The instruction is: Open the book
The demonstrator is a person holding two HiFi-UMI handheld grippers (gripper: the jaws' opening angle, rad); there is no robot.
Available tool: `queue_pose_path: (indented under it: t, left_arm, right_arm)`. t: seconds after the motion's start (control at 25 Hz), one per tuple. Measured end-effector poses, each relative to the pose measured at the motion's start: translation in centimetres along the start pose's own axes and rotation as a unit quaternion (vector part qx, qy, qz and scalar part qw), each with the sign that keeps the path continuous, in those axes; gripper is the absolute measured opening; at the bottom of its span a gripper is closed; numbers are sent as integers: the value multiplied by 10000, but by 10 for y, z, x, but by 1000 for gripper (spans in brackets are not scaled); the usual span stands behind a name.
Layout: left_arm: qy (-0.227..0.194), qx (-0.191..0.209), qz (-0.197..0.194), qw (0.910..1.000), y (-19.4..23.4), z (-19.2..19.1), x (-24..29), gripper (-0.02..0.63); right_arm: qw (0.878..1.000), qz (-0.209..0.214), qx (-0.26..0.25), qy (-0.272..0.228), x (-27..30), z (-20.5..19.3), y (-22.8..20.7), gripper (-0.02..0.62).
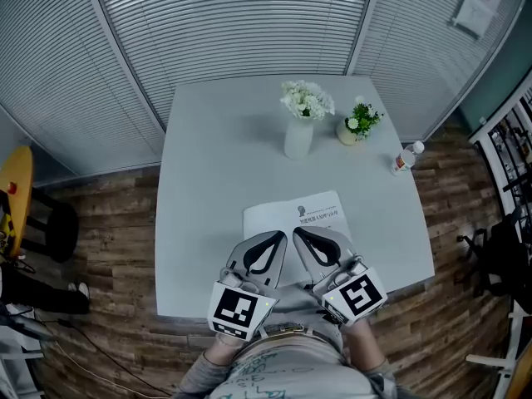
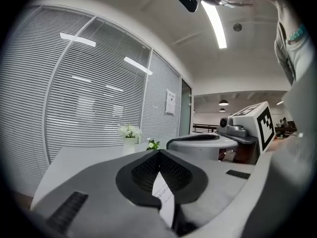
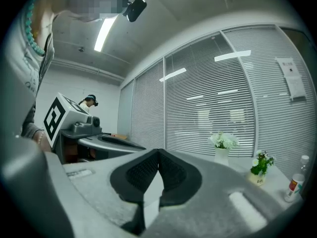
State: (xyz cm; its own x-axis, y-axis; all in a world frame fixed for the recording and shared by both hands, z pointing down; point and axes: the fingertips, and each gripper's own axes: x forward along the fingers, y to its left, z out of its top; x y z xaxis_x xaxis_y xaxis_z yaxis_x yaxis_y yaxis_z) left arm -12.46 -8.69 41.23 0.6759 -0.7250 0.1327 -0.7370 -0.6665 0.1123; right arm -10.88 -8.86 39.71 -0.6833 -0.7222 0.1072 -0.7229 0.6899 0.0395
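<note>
Head view: the book (image 1: 293, 213) lies flat near the front edge of the table (image 1: 208, 173), apparently still closed; lifting and turning the cover remains. The left gripper (image 1: 275, 240) is clamped on a printed page (image 2: 163, 195). The right gripper (image 1: 302, 238) has its jaws closed, apparently pinching a pale sheet (image 3: 151, 192).

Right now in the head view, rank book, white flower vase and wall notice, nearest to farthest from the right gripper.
1. book: near table edge, pinched by the right gripper.
2. white flower vase: mid-table, straight beyond the book.
3. wall notice: off the table, far right.
</note>
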Motion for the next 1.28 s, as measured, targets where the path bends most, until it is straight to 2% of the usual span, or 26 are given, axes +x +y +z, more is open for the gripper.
queue_pose_path:
  t: [0.6, 0.76, 1.28]
  left_arm:
    - [123, -172, -32, 9998, 2, -11, -5, -2]
    - [126, -338, -84, 9993, 1, -12, -6, -2]
    - [186, -329, -55, 9993, 2, -15, -10, -2]
  right_arm:
    - [9998, 38, 56, 208, 0, -12, 7, 3]
    - [9997, 69, 40, 241, 1, -14, 9, 2]
    - [9990, 102, -63, 425, -2, -20, 14, 2]
